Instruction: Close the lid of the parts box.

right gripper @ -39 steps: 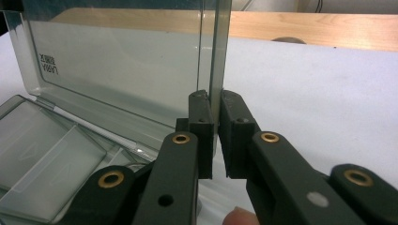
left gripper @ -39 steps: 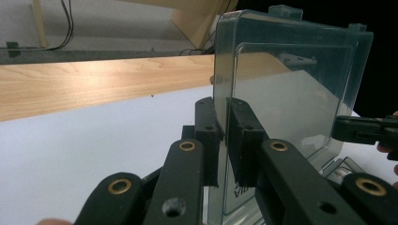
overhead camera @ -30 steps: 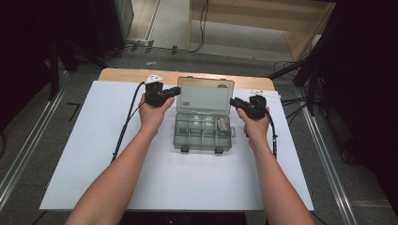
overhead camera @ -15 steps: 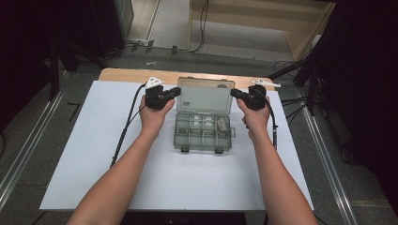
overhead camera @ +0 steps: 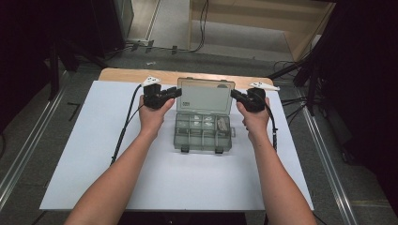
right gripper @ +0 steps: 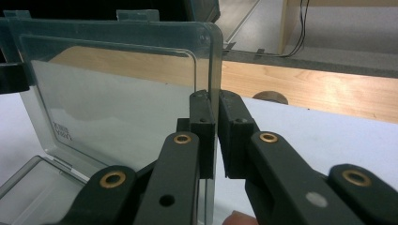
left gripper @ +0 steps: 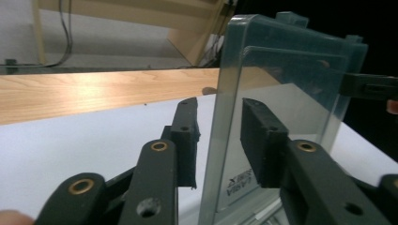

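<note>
**Two grippers at the raised lid of a clear organizer box**

From the high view, a clear plastic compartment box (overhead camera: 203, 132) sits near the middle of the white sheet (overhead camera: 94, 154) that covers the table, its front latches toward the person. Its lid (overhead camera: 205, 97) stands raised at the back, roughly upright. The left gripper (overhead camera: 174, 92) reaches the lid's left edge and the right gripper (overhead camera: 234, 94) its right edge — one hand on each side, forearms coming in from below. Small pale pieces lie in some of the back compartments; what they are is too small to tell. A strip of wooden tabletop (overhead camera: 126, 75) shows beyond the sheet.

In the left gripper view, the lid (left gripper: 281, 93) rises edge-on between the two black jaws of the left gripper (left gripper: 218, 136). The jaws have just been opening: a clear gap shows between the left pad and the lid's edge, so the grasp is released, with the lid between the jaws. The right gripper's tip (left gripper: 368, 86) shows at the lid's far edge.

In the right gripper view, the right gripper (right gripper: 217, 138) is clenched on the lid (right gripper: 117, 93) — its jaws have just been closing and the pads now press the thin side edge from both faces. The box's base (right gripper: 33, 185) shows at lower left.
</note>
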Demonstrator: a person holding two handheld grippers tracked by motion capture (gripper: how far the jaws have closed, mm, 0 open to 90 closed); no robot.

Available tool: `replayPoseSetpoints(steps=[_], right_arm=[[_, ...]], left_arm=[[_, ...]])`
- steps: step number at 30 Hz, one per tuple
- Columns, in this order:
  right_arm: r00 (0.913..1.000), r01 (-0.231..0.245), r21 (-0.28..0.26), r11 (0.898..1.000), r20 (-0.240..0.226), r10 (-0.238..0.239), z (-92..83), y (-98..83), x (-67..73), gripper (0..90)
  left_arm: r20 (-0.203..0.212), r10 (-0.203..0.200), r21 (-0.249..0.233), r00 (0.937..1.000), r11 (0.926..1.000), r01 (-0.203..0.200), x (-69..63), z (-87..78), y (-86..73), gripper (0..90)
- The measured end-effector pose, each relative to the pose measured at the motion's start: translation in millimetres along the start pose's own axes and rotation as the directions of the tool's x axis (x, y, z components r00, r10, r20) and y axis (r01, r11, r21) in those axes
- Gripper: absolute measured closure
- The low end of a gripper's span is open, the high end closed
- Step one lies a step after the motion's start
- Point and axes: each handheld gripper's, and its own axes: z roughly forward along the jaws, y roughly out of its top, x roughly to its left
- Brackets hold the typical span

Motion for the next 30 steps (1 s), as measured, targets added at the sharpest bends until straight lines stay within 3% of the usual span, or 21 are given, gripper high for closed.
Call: replayPoseSetpoints(steps=[5, 11, 14, 17, 22, 25, 30], right_arm=[[0.9998, 0.021, -0.017, 1.000, 0.000, -0.021, -1.3, -2.2, 0.6, 83.1], [0.9992, 0.039, -0.036, 0.999, 0.000, -0.039, -4.6, -5.3, 2.2, 83.1], [0.9989, 0.047, -0.039, 0.998, 0.001, -0.047, -6.3, -6.0, 3.2, 83.0], [0.9986, 0.053, -0.044, 0.998, 0.004, -0.053, -7.9, -7.1, 4.4, 82.9], [0.9987, 0.050, -0.066, 0.997, -0.003, -0.050, -10.2, -10.3, 5.2, 82.4], [0.9985, 0.055, -0.079, 0.995, -0.001, -0.055, -11.8, -12.2, 6.2, 82.1], [0.9979, 0.059, -0.105, 0.993, -0.021, -0.061, -15.9, -17.3, 6.0, 81.2]], left_arm=[[0.068, -0.023, -0.009, 0.9974, 0.9997, 0.024, 3.0, -9.4, 6.4, 62.9], [0.101, -0.019, -0.025, 0.9947, 0.9995, 0.022, 7.0, -17.9, 18.2, 75.1], [0.092, 0.004, -0.033, 0.9958, 0.9995, -0.001, 9.5, -20.5, 21.9, 83.1], [0.079, -0.019, -0.029, 0.9967, 0.9994, 0.021, 16.2, -19.2, 24.4, 89.0], [0.045, -0.080, 0.005, 0.9958, 0.9968, 0.080, 24.0, -6.6, 24.6, 89.1], [0.028, -0.080, 0.044, 0.9964, 0.9959, 0.078, 25.1, 3.3, 25.3, 89.2], [0.042, -0.090, 0.062, 0.9951, 0.9942, 0.087, 24.7, 10.5, 27.7, 89.2]])
